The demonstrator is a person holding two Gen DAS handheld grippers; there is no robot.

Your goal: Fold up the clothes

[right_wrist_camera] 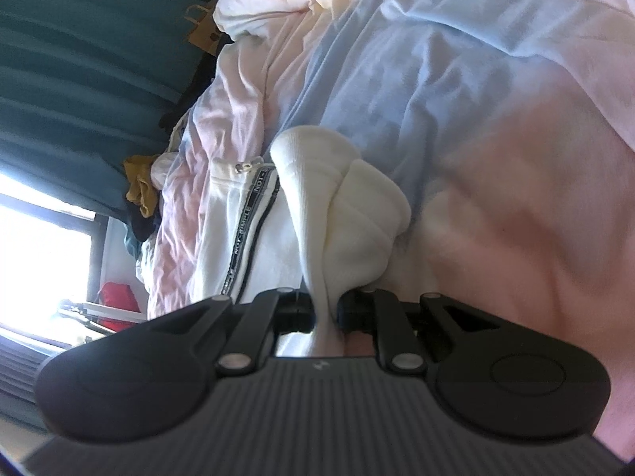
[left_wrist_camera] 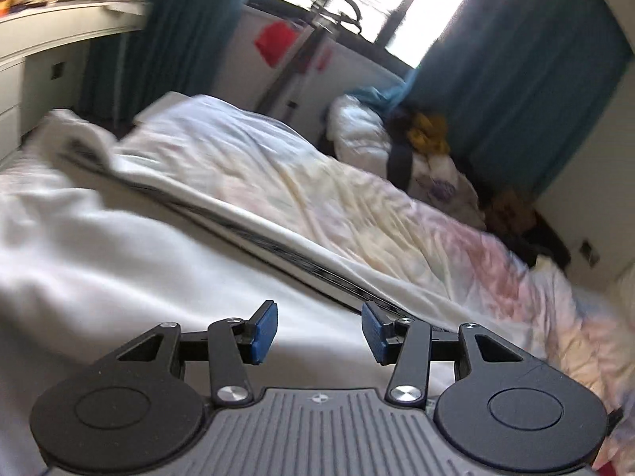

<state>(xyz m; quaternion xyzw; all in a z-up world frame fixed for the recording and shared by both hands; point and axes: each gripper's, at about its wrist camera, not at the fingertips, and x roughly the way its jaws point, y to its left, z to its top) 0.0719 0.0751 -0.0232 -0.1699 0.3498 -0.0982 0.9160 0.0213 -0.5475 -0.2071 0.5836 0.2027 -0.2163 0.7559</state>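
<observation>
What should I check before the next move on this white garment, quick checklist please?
1. Right gripper clamped on the white garment: ok, cloth is pinched between the jaws.
2. Left gripper free to take a new hold: ok, nothing between the blue pads.
3. Garment lies on the bedspread: ok.
4. Striped trim straight: ok in the right wrist view.
5. Garment spread flat: not ok, it is bunched near the right gripper.
6. Far edges aligned: cannot tell, the left view is blurred.
</observation>
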